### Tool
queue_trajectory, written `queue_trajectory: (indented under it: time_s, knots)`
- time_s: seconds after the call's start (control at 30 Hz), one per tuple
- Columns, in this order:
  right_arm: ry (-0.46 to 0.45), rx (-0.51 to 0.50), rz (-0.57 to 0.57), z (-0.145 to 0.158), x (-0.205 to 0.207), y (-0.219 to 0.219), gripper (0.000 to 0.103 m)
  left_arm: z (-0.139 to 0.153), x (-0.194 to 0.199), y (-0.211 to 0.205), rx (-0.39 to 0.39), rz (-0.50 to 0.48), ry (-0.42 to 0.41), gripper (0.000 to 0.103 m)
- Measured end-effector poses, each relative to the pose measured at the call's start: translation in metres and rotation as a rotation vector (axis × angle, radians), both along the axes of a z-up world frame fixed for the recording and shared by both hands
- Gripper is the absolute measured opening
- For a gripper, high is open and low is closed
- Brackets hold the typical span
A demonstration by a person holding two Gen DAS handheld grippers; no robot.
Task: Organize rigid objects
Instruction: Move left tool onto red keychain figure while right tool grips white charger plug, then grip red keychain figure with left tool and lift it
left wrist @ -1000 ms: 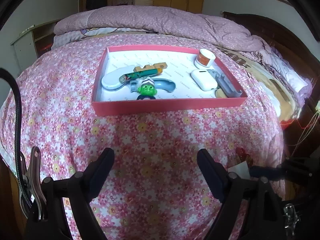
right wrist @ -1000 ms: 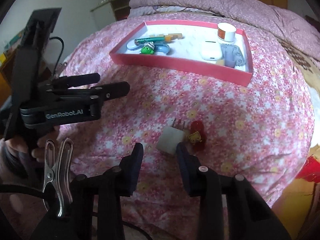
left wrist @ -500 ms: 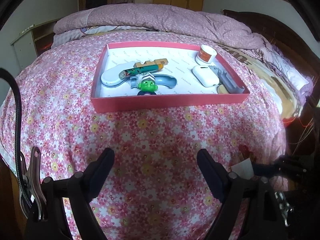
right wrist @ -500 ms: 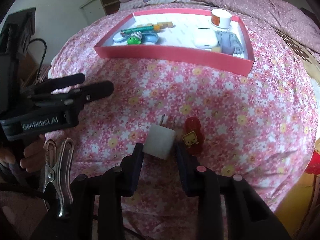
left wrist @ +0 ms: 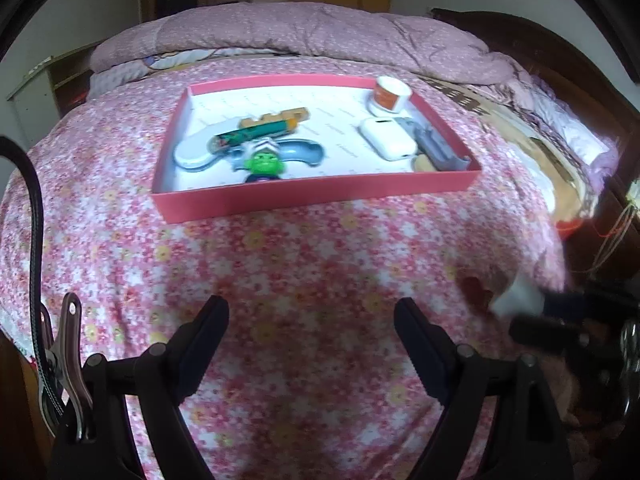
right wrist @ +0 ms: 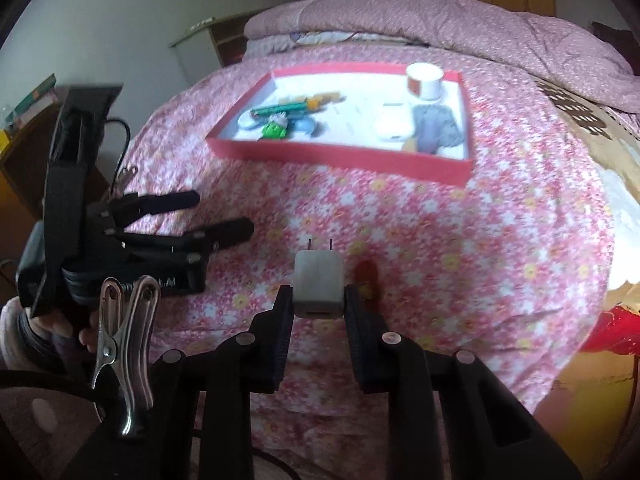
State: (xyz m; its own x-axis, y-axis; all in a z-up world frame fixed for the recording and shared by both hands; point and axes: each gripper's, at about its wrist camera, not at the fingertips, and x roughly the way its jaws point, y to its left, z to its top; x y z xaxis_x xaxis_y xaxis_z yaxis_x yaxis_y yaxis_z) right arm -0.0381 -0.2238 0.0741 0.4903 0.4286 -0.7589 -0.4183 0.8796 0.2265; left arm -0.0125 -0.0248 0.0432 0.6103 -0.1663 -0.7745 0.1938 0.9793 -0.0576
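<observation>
Right gripper (right wrist: 318,300) clamped on white charger (right wrist: 319,280), left gripper (left wrist: 310,320) spread empty: carry level, prongs forward, to red tray (right wrist: 440,168).

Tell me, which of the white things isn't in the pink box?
The white charger plug, clamped in the right gripper above the bedspread. The earbud case and small cup sit inside the box.

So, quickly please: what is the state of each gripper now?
Left gripper: open, holding nothing, above the bedspread.
Right gripper: closed on the white charger.
</observation>
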Motion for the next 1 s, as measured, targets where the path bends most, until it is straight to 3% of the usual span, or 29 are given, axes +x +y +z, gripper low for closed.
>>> queue_trajectory:
  time_s: [0.37,0.6,0.83,1.0]
  knots:
    - [0.002,0.022,-0.146,-0.004,0.011,-0.052,0.026,-0.002,0.004,-0.040,-0.055,-0.154,0.039,0.088]
    - [0.008,0.049,-0.156,-0.011,0.013,-0.059,0.026,-0.005,-0.004,-0.079,0.047,-0.279,-0.016,0.086]
    - [0.016,0.081,-0.170,-0.015,0.011,-0.067,0.026,-0.011,-0.007,-0.107,0.099,-0.407,-0.030,0.072]
    - [0.020,0.094,-0.178,-0.016,0.012,-0.072,0.026,-0.027,0.007,-0.121,0.185,-0.393,0.007,0.071]
